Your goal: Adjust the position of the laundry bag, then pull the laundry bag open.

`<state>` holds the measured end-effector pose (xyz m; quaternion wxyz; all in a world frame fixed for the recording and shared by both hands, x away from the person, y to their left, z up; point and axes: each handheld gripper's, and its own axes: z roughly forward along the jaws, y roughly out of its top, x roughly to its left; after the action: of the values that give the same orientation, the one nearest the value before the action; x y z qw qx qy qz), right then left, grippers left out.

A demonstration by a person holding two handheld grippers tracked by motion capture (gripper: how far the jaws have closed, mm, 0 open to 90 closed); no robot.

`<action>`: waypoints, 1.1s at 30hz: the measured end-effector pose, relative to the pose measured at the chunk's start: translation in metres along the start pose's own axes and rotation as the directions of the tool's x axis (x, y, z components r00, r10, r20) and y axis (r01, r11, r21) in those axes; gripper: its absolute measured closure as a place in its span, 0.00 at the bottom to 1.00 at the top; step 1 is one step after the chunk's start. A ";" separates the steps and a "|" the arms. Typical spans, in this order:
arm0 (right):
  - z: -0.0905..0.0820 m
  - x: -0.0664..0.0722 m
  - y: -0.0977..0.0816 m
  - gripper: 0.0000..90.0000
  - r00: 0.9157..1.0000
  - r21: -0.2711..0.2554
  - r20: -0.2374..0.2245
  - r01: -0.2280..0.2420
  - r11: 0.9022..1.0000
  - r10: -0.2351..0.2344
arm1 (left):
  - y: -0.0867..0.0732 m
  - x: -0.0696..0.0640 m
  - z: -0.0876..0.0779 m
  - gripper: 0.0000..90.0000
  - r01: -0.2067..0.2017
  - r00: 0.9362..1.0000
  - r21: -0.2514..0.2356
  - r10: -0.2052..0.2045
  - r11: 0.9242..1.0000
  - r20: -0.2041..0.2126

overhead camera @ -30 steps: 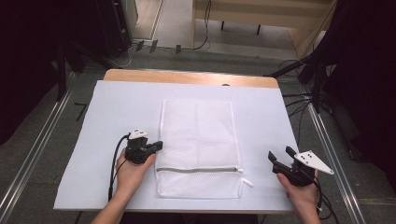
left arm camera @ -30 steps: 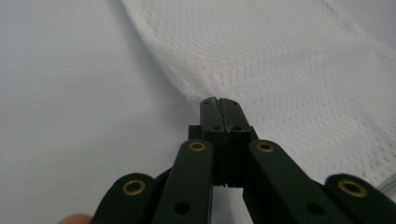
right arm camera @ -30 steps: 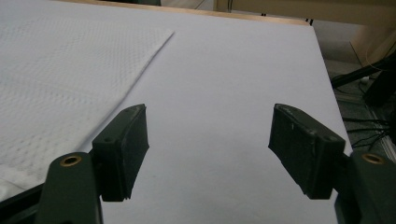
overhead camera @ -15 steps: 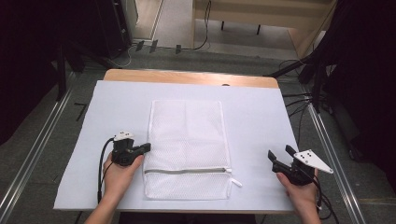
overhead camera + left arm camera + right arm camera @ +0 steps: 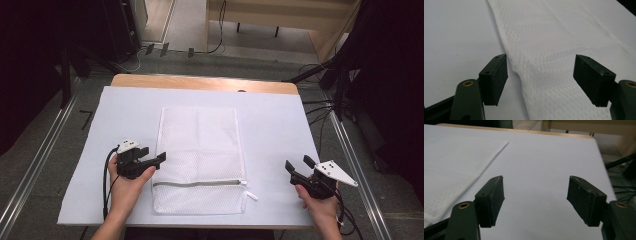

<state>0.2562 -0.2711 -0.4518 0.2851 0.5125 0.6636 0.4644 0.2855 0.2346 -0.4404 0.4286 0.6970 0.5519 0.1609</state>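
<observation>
A white mesh laundry bag (image 5: 200, 155) lies flat in the middle of the table, its zipper (image 5: 200, 183) running across near the front end. My left gripper (image 5: 152, 156) is open at the bag's left edge; in the left gripper view that edge (image 5: 514, 70) runs between the jaws. Off to the bag's right, my right gripper (image 5: 298, 164) is open above bare sheet, apart from the bag. In the right gripper view, the bag (image 5: 451, 162) lies to the left of the open jaws.
A white sheet (image 5: 280, 130) covers the table; a strip of wooden tabletop (image 5: 200, 82) shows at the far edge. Cables and stand legs lie on the floor beyond and to the right of the table.
The bag has slid left across the sheet along with my left gripper, then back a little to the right. My left gripper's jaws now stand open at the bag's edge. The right gripper stayed put.
</observation>
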 end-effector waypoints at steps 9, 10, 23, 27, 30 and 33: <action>0.000 0.045 0.001 0.40 0.984 0.055 -0.177 0.020 0.998 -0.010 | -0.002 -0.034 0.001 0.44 -0.058 0.995 -0.001 0.058 0.998 0.076; -0.001 0.051 0.000 0.41 0.984 0.050 -0.175 0.033 0.998 -0.024 | -0.003 -0.038 0.002 0.45 -0.062 0.994 0.003 0.062 0.998 0.089; -0.008 0.076 -0.016 0.55 0.964 0.149 -0.262 0.003 0.989 0.036 | -0.013 -0.074 0.017 0.72 -0.138 0.951 0.055 0.117 0.989 0.285; -0.008 0.080 -0.020 0.63 0.943 0.169 -0.324 -0.019 0.985 0.074 | -0.017 -0.082 0.021 0.72 -0.163 0.944 0.073 0.134 0.984 0.302; -0.005 0.085 -0.023 0.67 0.937 0.179 -0.344 -0.005 0.984 0.067 | -0.016 -0.089 0.022 0.70 -0.169 0.943 0.068 0.142 0.983 0.302; 0.000 0.087 -0.028 0.68 0.930 0.217 -0.358 0.001 0.976 0.078 | -0.016 -0.095 0.023 0.71 -0.178 0.938 0.069 0.148 0.982 0.315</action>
<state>0.2174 -0.1904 -0.4688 0.0913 0.4580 0.7406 0.4831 0.2592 0.1394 -0.4431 0.4606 0.7766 0.4258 0.0583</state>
